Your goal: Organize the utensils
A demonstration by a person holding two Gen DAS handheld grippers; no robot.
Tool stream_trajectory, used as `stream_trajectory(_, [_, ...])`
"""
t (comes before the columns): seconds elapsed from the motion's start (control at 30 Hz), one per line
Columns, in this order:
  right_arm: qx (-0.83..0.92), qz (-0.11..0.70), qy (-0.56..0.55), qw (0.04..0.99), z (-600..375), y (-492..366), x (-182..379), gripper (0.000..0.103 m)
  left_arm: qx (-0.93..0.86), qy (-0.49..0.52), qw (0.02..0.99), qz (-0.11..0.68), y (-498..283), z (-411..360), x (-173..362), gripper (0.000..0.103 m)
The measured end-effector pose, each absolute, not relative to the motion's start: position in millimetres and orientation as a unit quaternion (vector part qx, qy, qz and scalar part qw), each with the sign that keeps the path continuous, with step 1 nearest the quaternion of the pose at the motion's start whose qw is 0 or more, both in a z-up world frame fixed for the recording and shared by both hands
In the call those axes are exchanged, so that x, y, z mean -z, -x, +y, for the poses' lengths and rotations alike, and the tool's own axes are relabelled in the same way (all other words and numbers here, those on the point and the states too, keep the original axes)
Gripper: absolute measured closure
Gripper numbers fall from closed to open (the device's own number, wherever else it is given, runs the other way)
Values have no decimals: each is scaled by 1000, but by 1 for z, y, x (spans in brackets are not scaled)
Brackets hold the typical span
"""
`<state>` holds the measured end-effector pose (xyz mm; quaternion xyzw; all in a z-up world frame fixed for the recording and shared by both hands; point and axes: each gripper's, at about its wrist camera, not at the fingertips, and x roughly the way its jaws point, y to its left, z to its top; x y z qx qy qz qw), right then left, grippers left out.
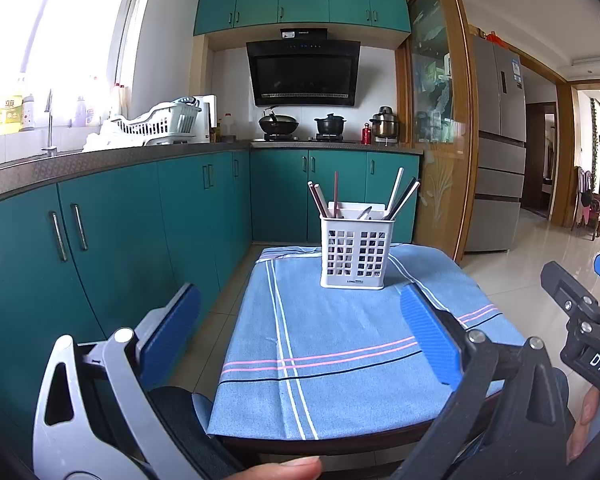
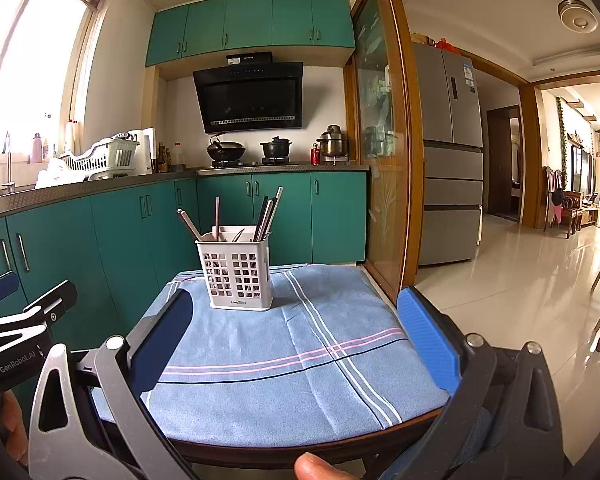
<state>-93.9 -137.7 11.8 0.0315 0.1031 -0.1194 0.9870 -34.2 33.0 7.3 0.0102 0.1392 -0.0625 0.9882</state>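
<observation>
A white perforated utensil holder [image 1: 357, 254] [image 2: 237, 274] stands upright at the far end of a small table covered by a blue striped cloth [image 1: 332, 356] [image 2: 284, 364]. Several chopsticks [image 1: 404, 196] [image 2: 269, 212] and a metal utensil lean inside it. My left gripper [image 1: 300, 312] is open over the near half of the cloth with nothing between its blue pads. My right gripper [image 2: 296, 312] is open too, held short of the holder and empty. Each gripper shows at the edge of the other's view.
Teal base cabinets [image 1: 112, 236] and a grey counter run along the left, close to the table. A stove with pots [image 1: 280, 122] is at the back. A wood-framed glass door [image 2: 384, 168] stands to the right, with tiled floor [image 2: 512, 280] and a fridge beyond.
</observation>
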Motion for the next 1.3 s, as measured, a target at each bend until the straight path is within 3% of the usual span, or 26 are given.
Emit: stream_trajectory(1.3, [116, 119, -31, 986, -143, 85, -3, 3, 82, -28, 984, 154, 26, 27, 2, 4])
